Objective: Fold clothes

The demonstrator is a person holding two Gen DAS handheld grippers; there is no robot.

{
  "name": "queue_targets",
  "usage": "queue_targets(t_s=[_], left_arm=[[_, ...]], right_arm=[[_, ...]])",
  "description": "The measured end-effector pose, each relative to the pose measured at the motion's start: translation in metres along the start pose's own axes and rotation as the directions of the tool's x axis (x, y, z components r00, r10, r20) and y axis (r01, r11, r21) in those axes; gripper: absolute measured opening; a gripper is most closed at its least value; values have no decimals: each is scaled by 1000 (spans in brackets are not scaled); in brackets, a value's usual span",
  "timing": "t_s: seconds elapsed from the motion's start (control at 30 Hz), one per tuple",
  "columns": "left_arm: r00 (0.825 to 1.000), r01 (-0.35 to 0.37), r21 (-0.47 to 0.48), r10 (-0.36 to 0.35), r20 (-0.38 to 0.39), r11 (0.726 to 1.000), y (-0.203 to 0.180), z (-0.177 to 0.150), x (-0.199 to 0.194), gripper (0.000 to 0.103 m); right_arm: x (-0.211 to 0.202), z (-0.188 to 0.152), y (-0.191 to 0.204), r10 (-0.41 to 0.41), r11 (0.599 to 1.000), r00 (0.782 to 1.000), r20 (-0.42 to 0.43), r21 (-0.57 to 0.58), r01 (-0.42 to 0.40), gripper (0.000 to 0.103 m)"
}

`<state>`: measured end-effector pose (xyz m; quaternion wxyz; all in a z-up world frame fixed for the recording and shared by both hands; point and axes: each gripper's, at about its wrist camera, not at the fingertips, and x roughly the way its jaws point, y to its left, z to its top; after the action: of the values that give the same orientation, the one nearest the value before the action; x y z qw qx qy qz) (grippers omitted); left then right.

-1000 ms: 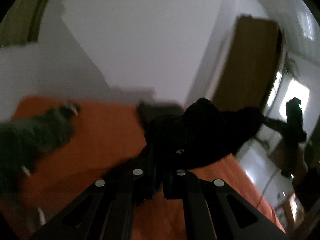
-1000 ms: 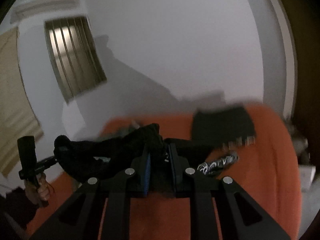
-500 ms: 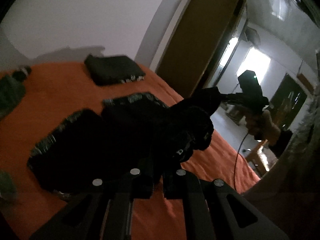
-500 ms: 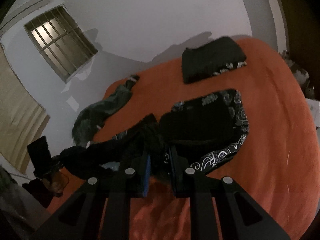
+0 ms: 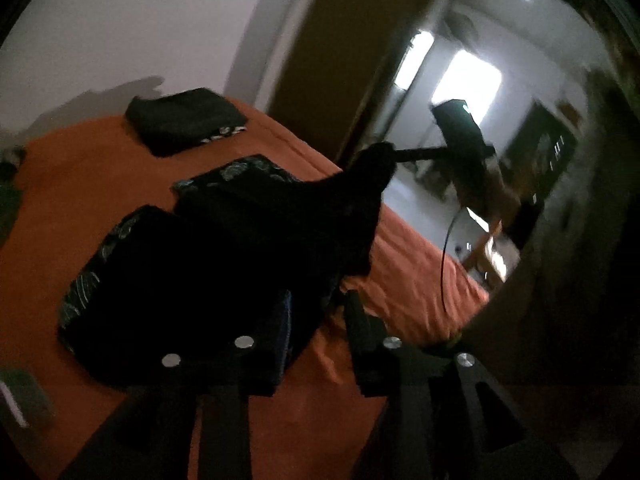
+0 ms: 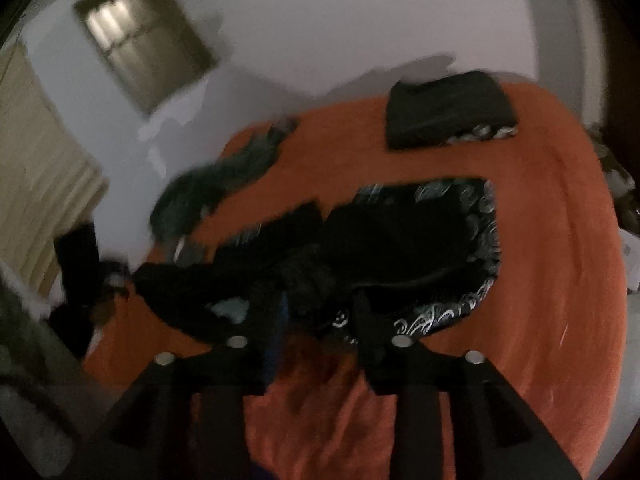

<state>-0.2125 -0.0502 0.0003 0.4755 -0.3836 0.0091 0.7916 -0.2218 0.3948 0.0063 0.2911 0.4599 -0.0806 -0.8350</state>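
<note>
Both jaws stand parted: left gripper (image 5: pixel 316 320) and right gripper (image 6: pixel 318 316) release the black patterned garment (image 6: pixel 408 240), mid-frame on the orange bed (image 6: pixel 560 280). Probably next: regrasp an edge.

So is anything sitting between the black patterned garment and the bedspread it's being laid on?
Nothing visible does. The black patterned garment already lies mostly on the orange bedspread. The folded dark pile and the greenish clothes lie apart, farther back.

Two low wrist views over the orange bed (image 5: pixel 92 184), facing across, sharing the folded black stack (image 6: pixel 448 108).
</note>
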Motion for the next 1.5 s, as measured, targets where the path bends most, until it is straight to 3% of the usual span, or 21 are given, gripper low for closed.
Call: queue_targets(t_s=[0.1, 0.17, 0.27, 0.33, 0.4, 0.47, 0.5, 0.6, 0.73, 1.0, 1.1, 1.2, 1.27, 1.33, 1.37, 1.4, 1.43, 1.47, 1.5], left_arm=[[1000, 15, -19, -15, 4, 1000, 4, -1, -9, 35], [1000, -7, -53, 8, 6, 999, 12, -4, -8, 44], [999, -46, -134, 47, 6, 990, 33, -14, -1, 46], [994, -107, -220, 108, -4, 970, 58, -23, 4, 46], [986, -165, -313, 168, -17, 935, 87, -32, 6, 46], [968, -242, -423, 248, -42, 873, 122, -45, 6, 47], [964, -252, -488, 262, -50, 835, 144, -54, 7, 47], [953, -284, -591, 291, -86, 755, 188, -70, 17, 47], [938, -332, -637, 316, -144, 695, 223, -77, 33, 47], [919, -381, -688, 333, -210, 618, 263, -83, 59, 54], [916, -385, -712, 333, -221, 587, 280, -85, 67, 54], [926, -364, -738, 307, -220, 569, 294, -84, 75, 55], [936, -342, -747, 278, -216, 570, 297, -83, 81, 55], [934, -344, -731, 292, -204, 590, 291, -79, 85, 54], [933, -346, -721, 301, -198, 600, 288, -77, 87, 51], [931, -349, -711, 310, -191, 610, 285, -75, 89, 42], [921, -369, -689, 345, -182, 623, 280, -71, 89, 6], [909, -392, -671, 377, -178, 630, 276, -65, 90, 2], [879, -435, -636, 453, -147, 637, 268, -55, 86, 2]], right_arm=[[-1, -6, 8, -31, 994, 986, -162, -105, 14, 59], [-2, -10, -3, -23, 998, 983, -180, -60, 13, 62], [4, -18, -26, -6, 998, 988, -154, 59, 15, 65], [18, -24, -41, -33, 992, 986, -162, 115, 52, 65], [35, -29, -61, -50, 982, 982, -181, 171, 81, 65], [48, -29, -81, -69, 971, 982, -175, 215, 106, 65], [54, -28, -92, -80, 965, 983, -167, 234, 119, 65], [72, -19, -129, -134, 944, 979, -152, 282, 173, 65], [100, 2, -171, -170, 923, 975, -144, 325, 209, 65], [168, 47, -216, -302, 901, 930, -210, 257, 351, 65], [179, 69, -246, -223, 892, 957, -184, 357, 277, 65], [191, 97, -265, -246, 891, 952, -180, 345, 296, 65], [207, 107, -278, -229, 891, 946, -230, 341, 299, 65], [224, 106, -287, -159, 894, 946, -281, 366, 259, 65], [229, 104, -287, -134, 897, 951, -280, 373, 236, 59], [235, 102, -288, -108, 900, 954, -279, 381, 213, 40], [238, 100, -288, -105, 903, 957, -270, 377, 206, 25], [235, 100, -284, -149, 905, 960, -238, 358, 229, 2], [227, 102, -280, -203, 906, 963, -178, 339, 254, 1]])
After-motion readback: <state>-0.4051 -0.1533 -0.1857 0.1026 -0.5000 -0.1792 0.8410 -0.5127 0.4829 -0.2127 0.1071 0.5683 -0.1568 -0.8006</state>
